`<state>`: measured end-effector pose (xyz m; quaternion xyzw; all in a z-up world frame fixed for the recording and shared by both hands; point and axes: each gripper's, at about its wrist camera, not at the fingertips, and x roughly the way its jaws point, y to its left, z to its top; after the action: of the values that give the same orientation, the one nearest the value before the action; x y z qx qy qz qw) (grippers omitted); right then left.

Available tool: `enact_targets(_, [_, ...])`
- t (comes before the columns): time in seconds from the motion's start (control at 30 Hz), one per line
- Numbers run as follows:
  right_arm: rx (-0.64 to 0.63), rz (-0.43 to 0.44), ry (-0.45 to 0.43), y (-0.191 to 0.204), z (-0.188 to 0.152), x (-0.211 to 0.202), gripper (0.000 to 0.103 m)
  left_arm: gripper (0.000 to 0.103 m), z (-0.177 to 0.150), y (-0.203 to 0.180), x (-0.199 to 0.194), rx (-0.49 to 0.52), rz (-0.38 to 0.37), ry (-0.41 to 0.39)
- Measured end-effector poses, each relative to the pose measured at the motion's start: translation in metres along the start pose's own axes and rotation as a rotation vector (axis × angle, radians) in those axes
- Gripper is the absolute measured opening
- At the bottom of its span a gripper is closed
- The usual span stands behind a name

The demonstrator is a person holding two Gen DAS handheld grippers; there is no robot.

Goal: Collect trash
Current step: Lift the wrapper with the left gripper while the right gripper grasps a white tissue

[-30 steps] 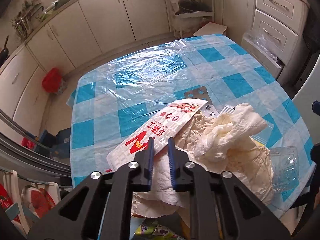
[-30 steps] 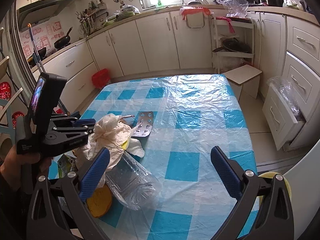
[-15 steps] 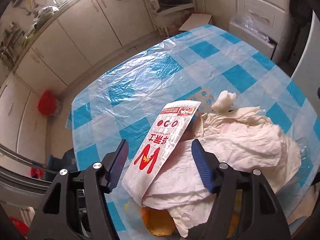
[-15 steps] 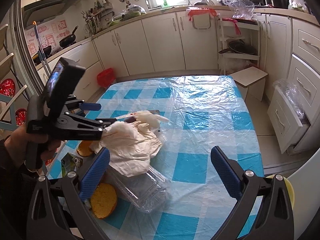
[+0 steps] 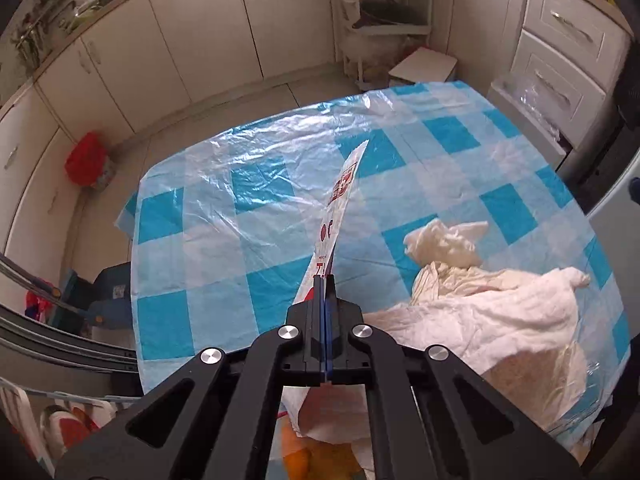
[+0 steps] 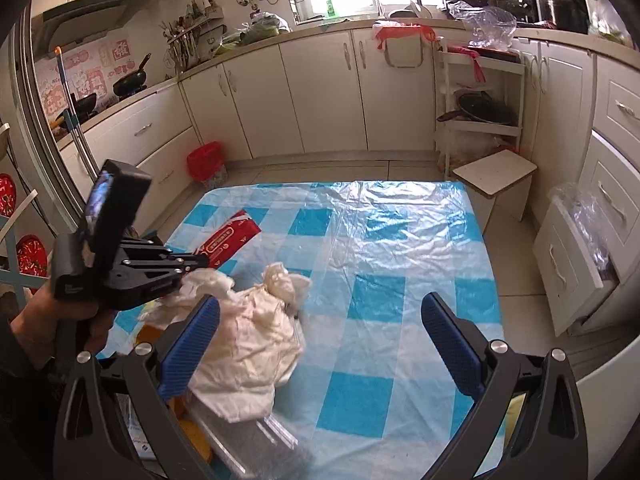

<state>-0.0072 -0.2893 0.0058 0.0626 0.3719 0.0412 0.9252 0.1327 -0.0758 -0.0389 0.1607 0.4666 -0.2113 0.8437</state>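
Note:
My left gripper (image 5: 325, 280) is shut on a red and white snack wrapper (image 5: 338, 204), held edge-on above the blue checked table cover (image 5: 260, 200). In the right wrist view the left gripper (image 6: 202, 260) holds the same wrapper (image 6: 230, 238) out over the table's left side. A heap of crumpled white paper (image 6: 256, 332) lies below it, also in the left wrist view (image 5: 492, 312). A clear plastic container (image 6: 248, 440) sits under the heap. My right gripper (image 6: 320, 344) is open and empty above the table's near edge.
Orange round pieces (image 6: 150, 332) lie beside the heap at the table's left edge. A red bin (image 6: 206, 162) stands on the floor by the cabinets. A small white stool (image 6: 494, 174) stands beyond the table's far right corner. A drawer (image 6: 576, 256) stands open at right.
My left gripper opened, then shut on the snack wrapper and lifted it edge-on off the paper heap. My right gripper stayed open and drew back slightly.

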Motion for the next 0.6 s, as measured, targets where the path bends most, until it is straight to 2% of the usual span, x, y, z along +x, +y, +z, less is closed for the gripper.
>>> enact_targets(0.1, [-0.052, 0.016, 0.096, 0.008, 0.017, 0.043, 0.097, 0.000, 0.005, 0.013, -0.007, -0.066, -0.024, -0.029])
enact_targets(0.2, [-0.104, 0.029, 0.188, 0.014, 0.020, 0.085, 0.097, 0.000, 0.006, 0.030, -0.015, -0.139, -0.045, -0.052])
enact_targets(0.27, [-0.125, 0.037, 0.239, 0.018, 0.015, 0.106, 0.092, 0.000, 0.006, 0.042, -0.018, -0.186, -0.064, -0.061])
enact_targets(0.33, [-0.141, 0.041, 0.295, 0.019, 0.010, 0.124, 0.081, 0.000, 0.005, 0.051, -0.020, -0.217, -0.074, -0.067])
enact_targets(0.4, [-0.143, 0.056, 0.325, 0.020, 0.006, 0.136, 0.077, 0.000, 0.004, 0.056, -0.023, -0.232, -0.081, -0.073])
enact_targets(0.47, [-0.134, 0.086, 0.363, 0.018, 0.003, 0.144, 0.063, 0.000, 0.004, 0.057, -0.025, -0.231, -0.080, -0.078])
enact_targets(0.53, [-0.102, 0.122, 0.367, 0.015, 0.003, 0.141, 0.039, 0.000, 0.004, 0.056, -0.026, -0.227, -0.077, -0.082])
enact_targets(0.6, [-0.078, 0.135, 0.343, 0.010, 0.005, 0.131, 0.028, 0.000, 0.004, 0.055, -0.028, -0.225, -0.077, -0.088])
